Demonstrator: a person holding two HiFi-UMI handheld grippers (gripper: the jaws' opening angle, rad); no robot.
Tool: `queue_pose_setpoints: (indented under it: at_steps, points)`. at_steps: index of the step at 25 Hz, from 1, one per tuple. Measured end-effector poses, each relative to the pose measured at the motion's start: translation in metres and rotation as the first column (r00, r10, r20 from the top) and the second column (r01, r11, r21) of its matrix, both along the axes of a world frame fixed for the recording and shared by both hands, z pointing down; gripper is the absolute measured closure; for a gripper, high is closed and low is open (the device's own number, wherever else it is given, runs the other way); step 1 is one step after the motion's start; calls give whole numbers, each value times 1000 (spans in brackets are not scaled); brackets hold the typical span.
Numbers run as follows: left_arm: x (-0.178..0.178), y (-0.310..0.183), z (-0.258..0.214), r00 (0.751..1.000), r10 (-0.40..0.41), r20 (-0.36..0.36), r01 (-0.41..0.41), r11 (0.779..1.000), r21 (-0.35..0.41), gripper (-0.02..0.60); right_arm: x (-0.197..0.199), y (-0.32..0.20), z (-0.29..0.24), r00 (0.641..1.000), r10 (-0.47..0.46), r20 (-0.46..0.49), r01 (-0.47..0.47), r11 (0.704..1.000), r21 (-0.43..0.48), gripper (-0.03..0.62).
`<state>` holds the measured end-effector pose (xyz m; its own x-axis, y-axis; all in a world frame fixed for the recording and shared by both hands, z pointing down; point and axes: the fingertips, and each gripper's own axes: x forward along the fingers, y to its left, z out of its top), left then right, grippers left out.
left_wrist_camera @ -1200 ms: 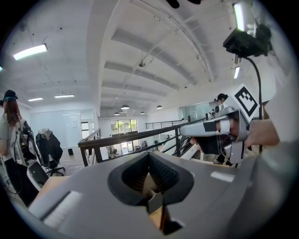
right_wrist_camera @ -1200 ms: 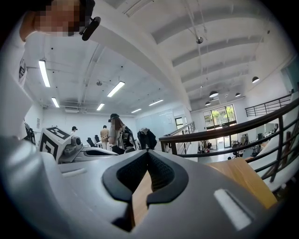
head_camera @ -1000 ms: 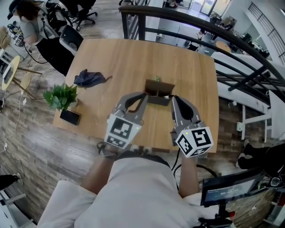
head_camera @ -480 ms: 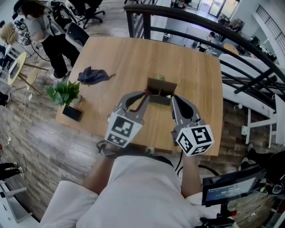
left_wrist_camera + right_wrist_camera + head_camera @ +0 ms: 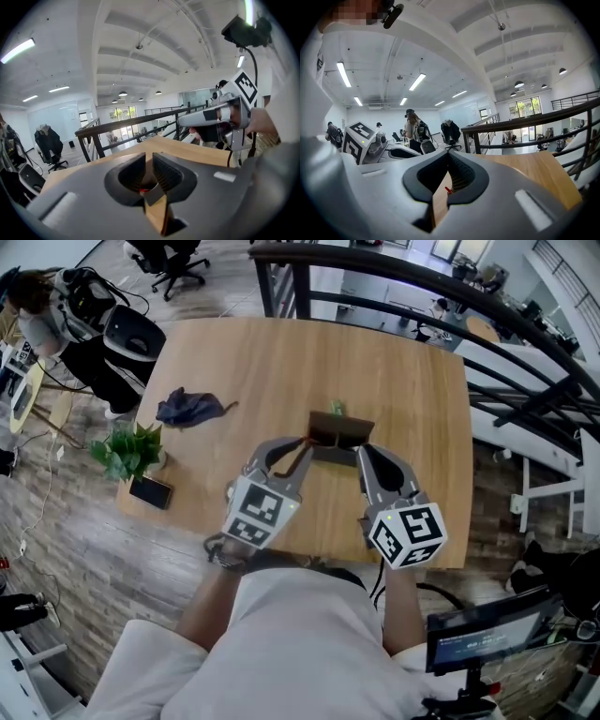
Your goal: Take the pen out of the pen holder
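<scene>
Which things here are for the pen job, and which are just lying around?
For the job: pen, holder, left tool, right tool.
Just lying about: cloth, plant, phone.

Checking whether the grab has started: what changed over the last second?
Nothing on the table moved, and nothing was gripped or released. The left gripper and right gripper stay just short of the pen holder, holding nothing. Only the person beyond the table shifted.
</scene>
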<state>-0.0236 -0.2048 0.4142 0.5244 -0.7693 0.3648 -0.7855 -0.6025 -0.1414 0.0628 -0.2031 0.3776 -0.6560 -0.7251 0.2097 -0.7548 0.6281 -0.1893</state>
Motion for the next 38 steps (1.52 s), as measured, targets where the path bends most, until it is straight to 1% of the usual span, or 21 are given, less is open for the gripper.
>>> queue_pose_setpoints:
  at_steps: [5,12,22,38]
  points:
    - [-1,-9,18,999,53,2,-53,997,-51,532,-5,-10,15,1000,27,-5,-27,999,-34,592]
    - [-3,-18,33,995,97,0,-96,990,-102,529,-8,-18,29,998,61,-20,-63,995,-75,592]
    - [-1,-26,60,987,161,4,-157,968,-194,521,-13,-26,49,995,87,-46,-92,987,-131,592]
    - [-4,-37,106,978,203,36,-182,932,-312,513,-15,-34,78,992,99,-77,-113,970,-215,592]
